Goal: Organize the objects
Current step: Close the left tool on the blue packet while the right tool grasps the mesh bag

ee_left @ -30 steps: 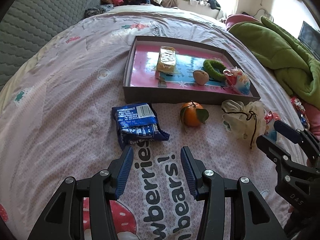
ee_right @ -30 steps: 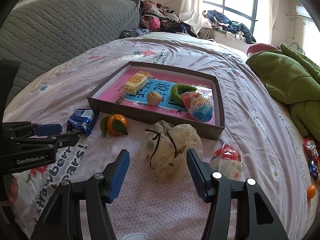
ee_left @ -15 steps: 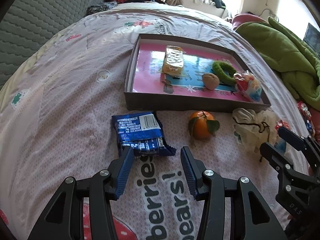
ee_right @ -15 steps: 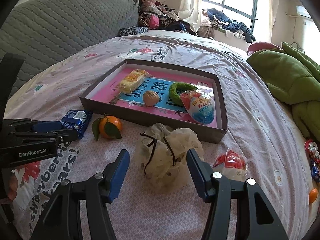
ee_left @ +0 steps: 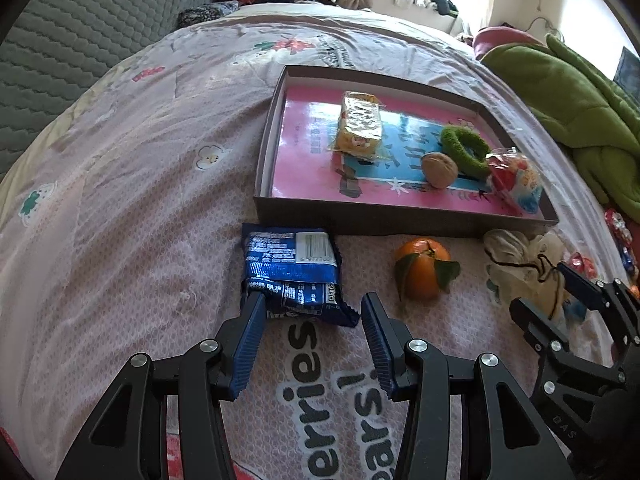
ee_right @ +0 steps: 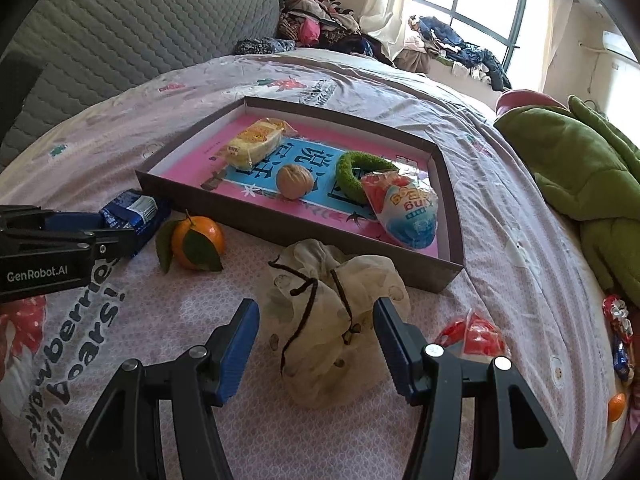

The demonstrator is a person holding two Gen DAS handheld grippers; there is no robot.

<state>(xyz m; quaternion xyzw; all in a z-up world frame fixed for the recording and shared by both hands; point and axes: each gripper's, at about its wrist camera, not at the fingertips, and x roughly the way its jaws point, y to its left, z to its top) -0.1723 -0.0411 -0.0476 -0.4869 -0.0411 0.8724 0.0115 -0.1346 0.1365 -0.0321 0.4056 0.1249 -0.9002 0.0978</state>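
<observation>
Left gripper [ee_left: 310, 312], jaws apart, straddles the crinkled blue foil snack packet [ee_left: 292, 270] beside the shallow brown cardboard tray's [ee_left: 360, 222] near wall; right gripper [ee_right: 316, 322], jaws apart, flanks the cream drawstring pouch [ee_right: 328, 312].

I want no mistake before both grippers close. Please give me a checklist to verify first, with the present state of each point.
1. Left gripper open: ok.
2. Blue snack packet between its fingers: only the near edge, not ok.
3. Right gripper open: ok.
4. Drawstring pouch between its fingers: ok.
5. Free floor in the box: ok.
6. Tangerine apart from the packet: ok.
</observation>
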